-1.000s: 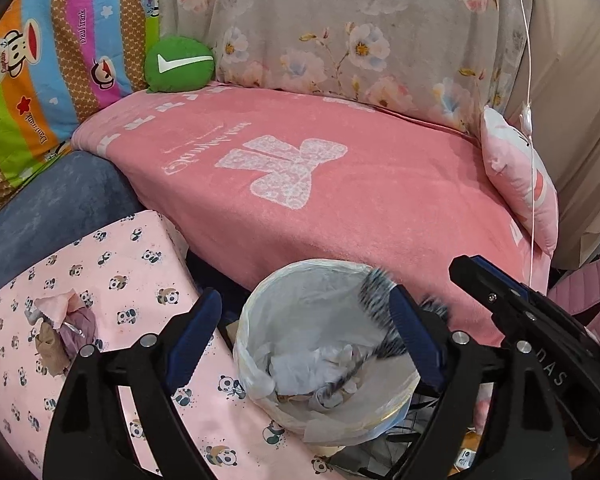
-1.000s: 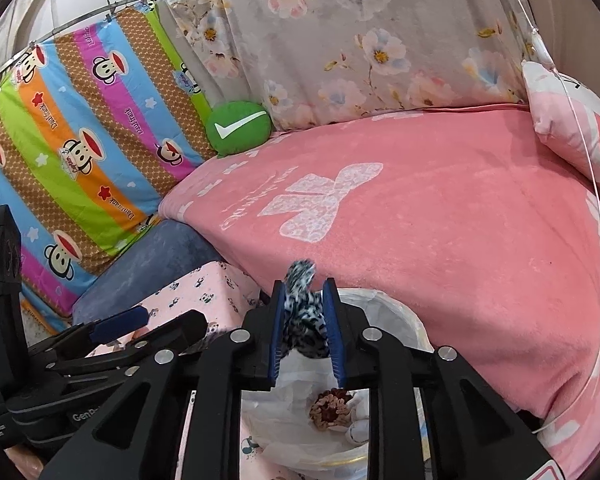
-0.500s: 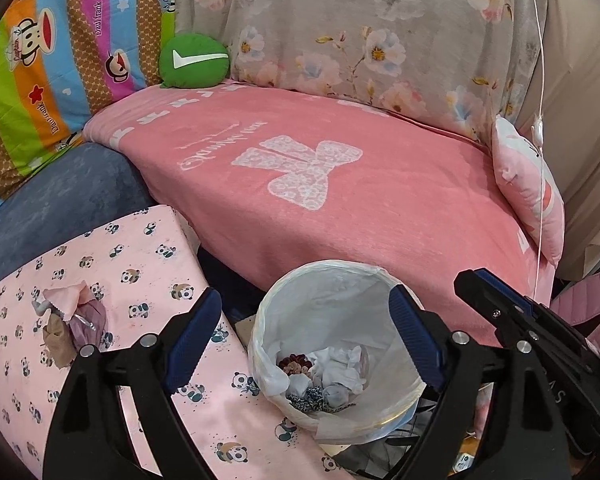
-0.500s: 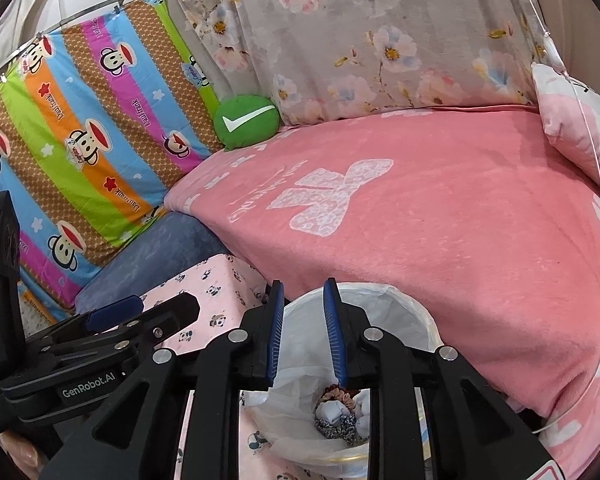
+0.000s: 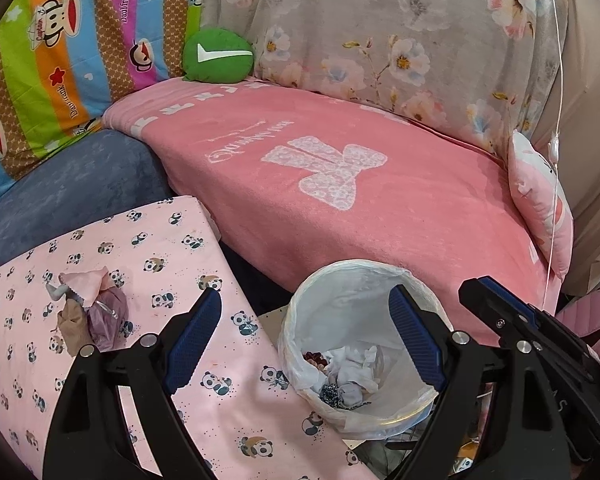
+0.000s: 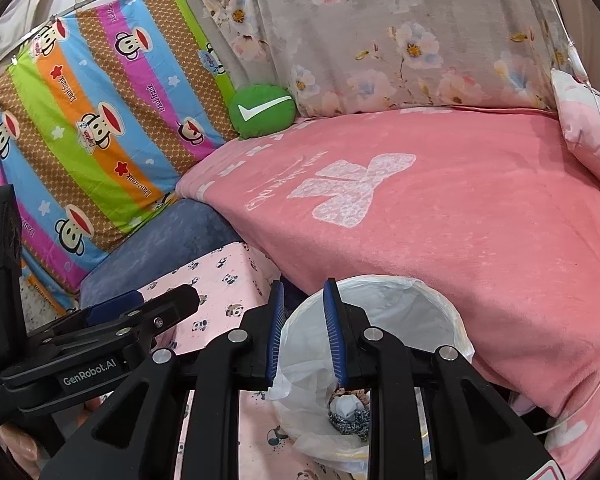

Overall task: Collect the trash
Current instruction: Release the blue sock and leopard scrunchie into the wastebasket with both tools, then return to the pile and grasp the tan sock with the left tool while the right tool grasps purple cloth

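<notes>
Left wrist view. Left gripper (image 5: 306, 334) spread wide and empty, hanging over the gap between the panda cloth (image 5: 100, 360) and the bin (image 5: 364, 344). Bin lined with a white bag, sitting beside the pink blanket (image 5: 340, 200); white tissue wads and a speckled scrap (image 5: 332, 392) lying at the bottom. Leftover trash (image 5: 86, 312) out on the panda cloth: a crumpled pinkish, mauve and tan clump, well apart from the bin. Right gripper (image 5: 500, 312) visible edge-on at the right; opening not readable from here.

Right wrist view. Right gripper (image 6: 302, 332) with a narrow gap between the blue pads, nothing held, poised above the near rim of the bin (image 6: 420, 296). Speckled scrap (image 6: 350, 418) resting inside, under a white wad. Left gripper (image 6: 140, 312) low at the left, over the panda cloth (image 6: 220, 276).

Likely next: fetching the clump with the left gripper. Best done by centring the wide pads over the whole clump, closing firmly enough to catch the loose pieces together without pinching the cloth beneath, lifting straight, then releasing only once well over the bin's mouth.
</notes>
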The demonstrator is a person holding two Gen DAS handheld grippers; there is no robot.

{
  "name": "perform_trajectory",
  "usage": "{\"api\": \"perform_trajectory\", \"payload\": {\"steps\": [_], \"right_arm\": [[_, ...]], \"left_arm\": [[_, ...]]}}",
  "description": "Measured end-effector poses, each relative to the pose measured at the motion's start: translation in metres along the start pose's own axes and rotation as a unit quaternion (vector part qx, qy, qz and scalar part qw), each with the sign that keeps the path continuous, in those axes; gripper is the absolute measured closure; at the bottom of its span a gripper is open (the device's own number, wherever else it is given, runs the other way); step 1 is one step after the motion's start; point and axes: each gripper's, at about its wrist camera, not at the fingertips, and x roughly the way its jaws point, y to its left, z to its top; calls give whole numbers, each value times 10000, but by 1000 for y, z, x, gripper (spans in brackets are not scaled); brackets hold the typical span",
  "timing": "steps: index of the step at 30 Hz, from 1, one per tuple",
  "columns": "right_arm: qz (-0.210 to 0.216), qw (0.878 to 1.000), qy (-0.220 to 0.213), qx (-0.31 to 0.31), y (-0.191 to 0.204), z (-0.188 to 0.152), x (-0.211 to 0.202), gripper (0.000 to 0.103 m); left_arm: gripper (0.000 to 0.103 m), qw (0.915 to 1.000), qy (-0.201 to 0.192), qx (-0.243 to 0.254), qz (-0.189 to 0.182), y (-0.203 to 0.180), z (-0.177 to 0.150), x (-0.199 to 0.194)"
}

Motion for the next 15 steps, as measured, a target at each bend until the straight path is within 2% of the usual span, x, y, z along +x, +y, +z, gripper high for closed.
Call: {"api": "perform_trajectory", "payload": {"steps": [15], "right_arm": [[301,9981,400,-352,56,-21,30,79]], "left_arm": [[21,9967,62,-676,452,77,-19,-5]]}}
